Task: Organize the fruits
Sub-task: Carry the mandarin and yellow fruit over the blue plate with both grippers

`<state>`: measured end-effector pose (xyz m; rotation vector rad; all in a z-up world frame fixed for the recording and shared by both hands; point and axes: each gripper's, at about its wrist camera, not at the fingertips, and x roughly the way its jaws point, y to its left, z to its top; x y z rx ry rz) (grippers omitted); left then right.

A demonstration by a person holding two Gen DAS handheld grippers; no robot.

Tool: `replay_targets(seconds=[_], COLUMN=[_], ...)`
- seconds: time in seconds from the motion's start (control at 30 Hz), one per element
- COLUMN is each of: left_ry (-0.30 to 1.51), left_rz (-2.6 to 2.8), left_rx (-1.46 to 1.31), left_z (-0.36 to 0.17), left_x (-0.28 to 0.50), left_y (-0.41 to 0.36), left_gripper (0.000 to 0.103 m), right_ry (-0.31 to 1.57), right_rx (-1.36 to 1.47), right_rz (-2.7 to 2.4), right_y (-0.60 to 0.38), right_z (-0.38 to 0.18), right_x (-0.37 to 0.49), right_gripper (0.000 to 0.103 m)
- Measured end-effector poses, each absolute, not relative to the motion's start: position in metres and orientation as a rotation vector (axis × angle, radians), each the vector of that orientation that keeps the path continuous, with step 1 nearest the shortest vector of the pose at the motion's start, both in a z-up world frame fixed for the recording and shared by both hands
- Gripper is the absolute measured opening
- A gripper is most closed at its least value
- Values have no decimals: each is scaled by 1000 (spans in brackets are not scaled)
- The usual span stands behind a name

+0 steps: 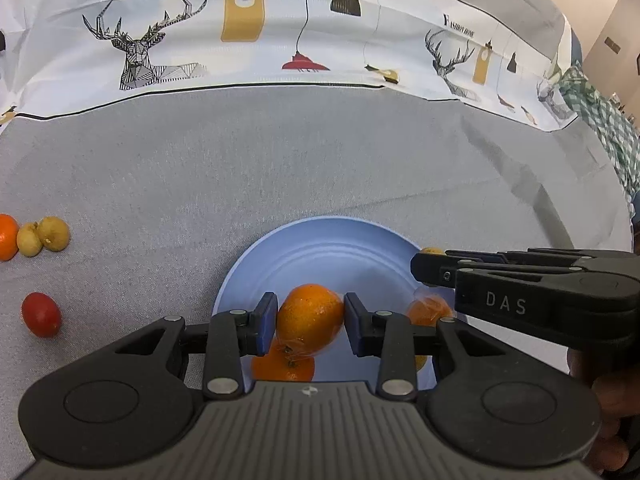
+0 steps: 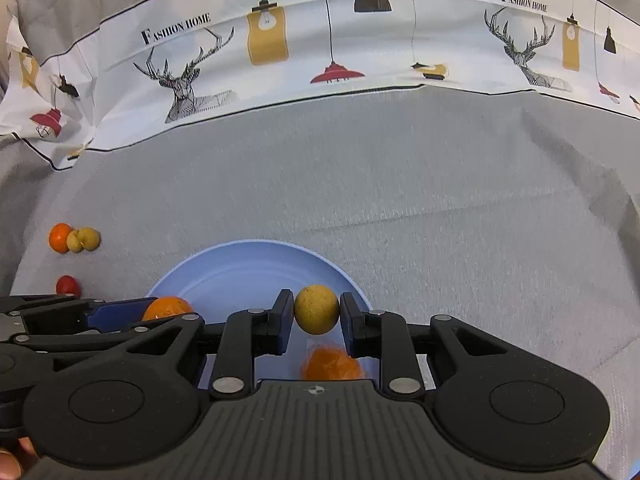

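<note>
1. Grey cloth covers the desk; our blue plate (image 1: 320,240) sits near.
2. Left tool (image 1: 310,322) clamps an orange (image 1: 310,316) over the plate; right tool (image 2: 316,314) pinches a yellow fruit (image 2: 317,309).
3. We lower both, then release gently so neither rolls off.

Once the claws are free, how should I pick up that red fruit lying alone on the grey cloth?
Grip the red fruit across its narrow middle, coming from straight above. It is oval and lies on its side on the grey cloth, so the pads meet its flatter long sides and it is less likely to squirt out. It lies apart from the fruits nearest it, so both fingers probably fit.
</note>
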<state>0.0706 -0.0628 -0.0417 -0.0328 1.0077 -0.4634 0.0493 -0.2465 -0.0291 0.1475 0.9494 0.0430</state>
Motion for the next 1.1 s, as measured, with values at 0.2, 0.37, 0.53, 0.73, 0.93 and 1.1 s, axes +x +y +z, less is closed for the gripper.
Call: replay_targets(seconds=[0.2, 0.37, 0.53, 0.73, 0.93, 1.1], left_ry=[1006, 998, 991, 988, 986, 983], left_rz=[-466, -467, -464, -457, -454, -450], left_rx=[-21, -1, 19, 33, 33, 38], left_z=[-44, -45, -46, -48, -48, -47], left_x=[71, 69, 69, 70, 71, 70], left_y=[-65, -68, -72, -75, -76, -76], left_gripper=[40, 40, 40, 40, 40, 40], right_ry=[961, 975, 986, 987, 986, 985], right_rx=[138, 124, 114, 103, 103, 101], right_rz=[46, 44, 42, 41, 36, 34], right_y=[-243, -240, -238, -236, -236, -235], right_z=[-31, -35, -37, -38, -38, -38], right_x=[50, 51, 52, 54, 54, 53], right_gripper=[26, 26, 26, 26, 26, 26])
